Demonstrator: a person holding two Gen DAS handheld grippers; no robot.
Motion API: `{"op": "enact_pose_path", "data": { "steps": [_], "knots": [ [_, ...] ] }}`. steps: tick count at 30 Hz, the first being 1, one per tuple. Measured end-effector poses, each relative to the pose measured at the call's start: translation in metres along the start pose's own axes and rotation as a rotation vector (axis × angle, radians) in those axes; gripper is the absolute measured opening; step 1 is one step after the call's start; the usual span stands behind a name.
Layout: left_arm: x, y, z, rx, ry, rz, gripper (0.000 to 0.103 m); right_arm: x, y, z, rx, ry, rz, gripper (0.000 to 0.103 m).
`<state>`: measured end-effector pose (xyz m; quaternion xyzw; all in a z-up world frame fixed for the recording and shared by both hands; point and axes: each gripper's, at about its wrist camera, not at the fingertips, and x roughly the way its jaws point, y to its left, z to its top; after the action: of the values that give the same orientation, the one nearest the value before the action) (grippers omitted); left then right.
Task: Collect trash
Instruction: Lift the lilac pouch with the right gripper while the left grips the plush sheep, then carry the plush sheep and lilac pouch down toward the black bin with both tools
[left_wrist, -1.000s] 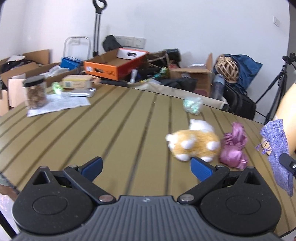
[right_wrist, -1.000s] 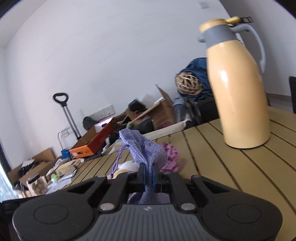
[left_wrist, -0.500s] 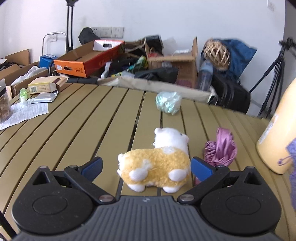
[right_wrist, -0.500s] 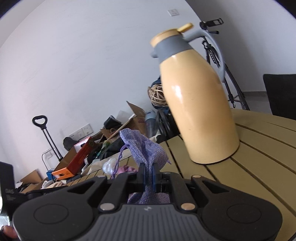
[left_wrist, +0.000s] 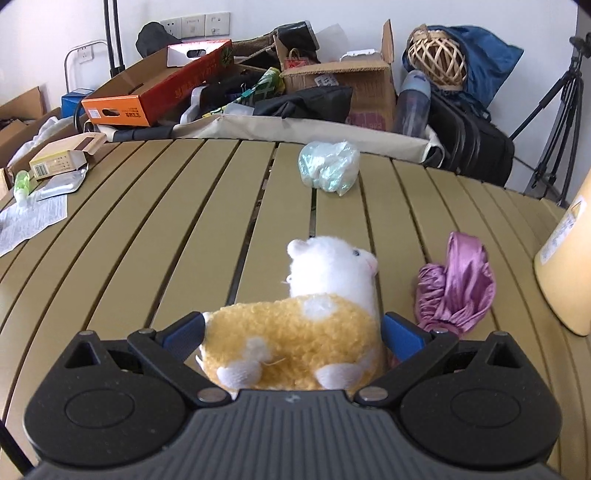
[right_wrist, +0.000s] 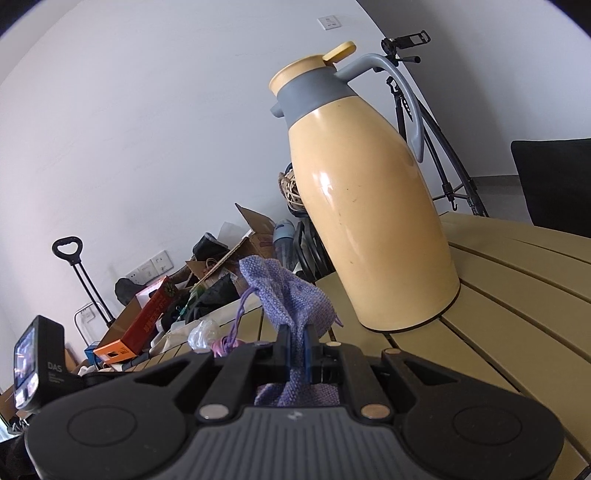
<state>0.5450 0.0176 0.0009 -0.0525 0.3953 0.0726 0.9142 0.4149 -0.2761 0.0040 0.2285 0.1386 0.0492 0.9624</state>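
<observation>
Left gripper (left_wrist: 291, 332): jaws spread, straddling plush toy (left_wrist: 295, 332), not yet clamped. Centre pads on woolly body; close gently. Right gripper (right_wrist: 294, 345): clenched on purple pouch (right_wrist: 288, 295); hold steady.

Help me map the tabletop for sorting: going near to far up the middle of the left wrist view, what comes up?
left gripper, open around the plush toy → crumpled plastic bag → table's far edge → cardboard box against the wall.
</observation>
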Motion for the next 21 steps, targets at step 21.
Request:
{"op": "enact_pose_path", "data": {
  "steps": [21],
  "knots": [
    [0.001,-0.001,-0.011,-0.002,0.019,0.022,0.099,-0.004,-0.008,0.003,0.014,0.016,0.017,0.007]
  ]
}}
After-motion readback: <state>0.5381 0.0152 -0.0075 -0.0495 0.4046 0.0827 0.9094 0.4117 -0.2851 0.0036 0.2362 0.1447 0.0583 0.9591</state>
